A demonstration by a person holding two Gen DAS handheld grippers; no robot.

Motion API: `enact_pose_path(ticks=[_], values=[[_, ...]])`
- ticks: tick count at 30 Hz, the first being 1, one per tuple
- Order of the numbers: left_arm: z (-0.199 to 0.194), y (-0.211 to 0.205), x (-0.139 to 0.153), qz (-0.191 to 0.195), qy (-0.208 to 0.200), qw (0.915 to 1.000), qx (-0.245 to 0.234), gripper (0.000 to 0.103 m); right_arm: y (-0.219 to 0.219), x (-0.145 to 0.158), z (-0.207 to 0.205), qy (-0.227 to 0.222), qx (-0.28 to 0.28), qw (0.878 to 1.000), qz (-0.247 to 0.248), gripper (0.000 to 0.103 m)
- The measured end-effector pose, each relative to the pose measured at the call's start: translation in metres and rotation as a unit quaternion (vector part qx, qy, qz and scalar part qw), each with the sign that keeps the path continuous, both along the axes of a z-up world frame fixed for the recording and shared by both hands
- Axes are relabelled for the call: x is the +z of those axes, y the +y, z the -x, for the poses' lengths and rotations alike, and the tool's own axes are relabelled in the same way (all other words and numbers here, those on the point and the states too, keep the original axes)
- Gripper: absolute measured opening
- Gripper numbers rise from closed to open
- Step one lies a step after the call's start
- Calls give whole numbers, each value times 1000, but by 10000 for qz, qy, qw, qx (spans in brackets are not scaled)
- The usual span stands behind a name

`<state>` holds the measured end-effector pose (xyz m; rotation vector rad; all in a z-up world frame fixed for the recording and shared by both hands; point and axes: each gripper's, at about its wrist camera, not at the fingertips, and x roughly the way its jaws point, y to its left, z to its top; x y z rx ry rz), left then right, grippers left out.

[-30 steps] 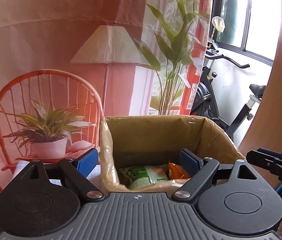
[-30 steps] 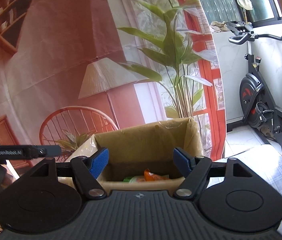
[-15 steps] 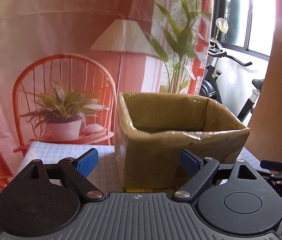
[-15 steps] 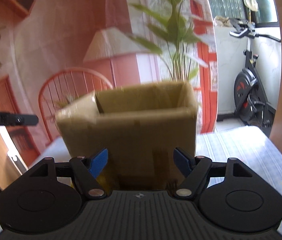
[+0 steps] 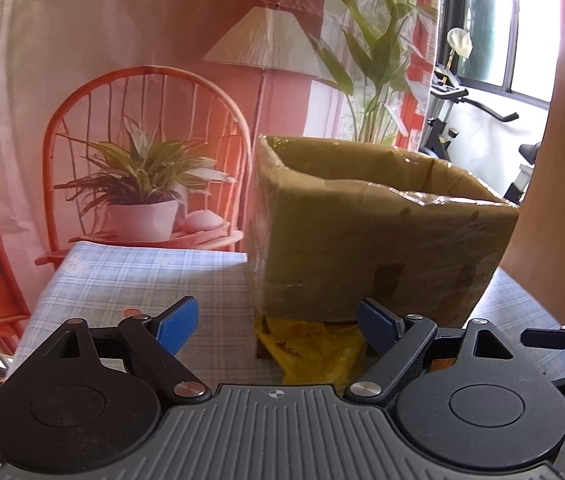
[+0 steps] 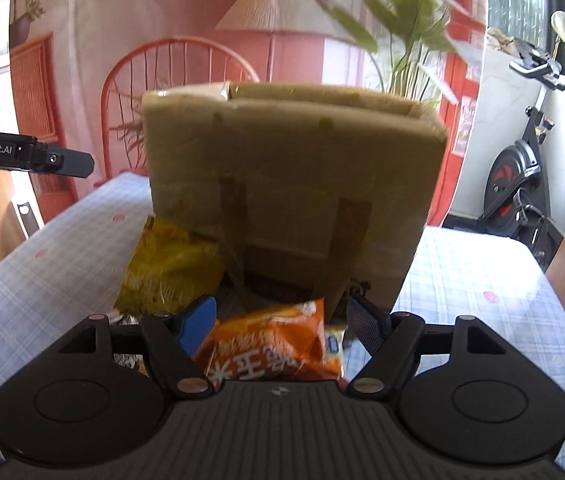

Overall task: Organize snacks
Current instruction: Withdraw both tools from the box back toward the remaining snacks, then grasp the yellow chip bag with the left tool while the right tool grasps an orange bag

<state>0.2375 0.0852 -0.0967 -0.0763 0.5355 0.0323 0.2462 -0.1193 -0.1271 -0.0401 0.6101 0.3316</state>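
A tan cardboard box wrapped in clear film stands on the table; it also shows in the right wrist view. A yellow snack bag lies at its base, also in the right wrist view. My left gripper is open and empty just before the yellow bag. An orange snack bag lies between the spread fingers of my right gripper, which is open, low over the table. I cannot see inside the box.
The table has a blue checked cloth, also in the right wrist view. A printed backdrop hangs behind it. An exercise bike stands at the right. The left gripper's side shows at the left.
Both grippers have dropped from above the box rim to table level in front of it. The snacks inside the box are out of sight; the yellow and orange bags have come into view.
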Motion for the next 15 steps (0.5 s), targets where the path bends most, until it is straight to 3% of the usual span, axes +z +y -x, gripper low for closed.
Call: enact_pose_path(ticks=[8, 15], values=[[3, 5, -12, 22, 264, 9996, 121, 88, 13, -13, -2, 152, 301, 9988, 353, 84], [2, -4, -16, -11, 373, 9992, -113, 88, 24, -28, -2, 251, 407, 9959, 765, 91]])
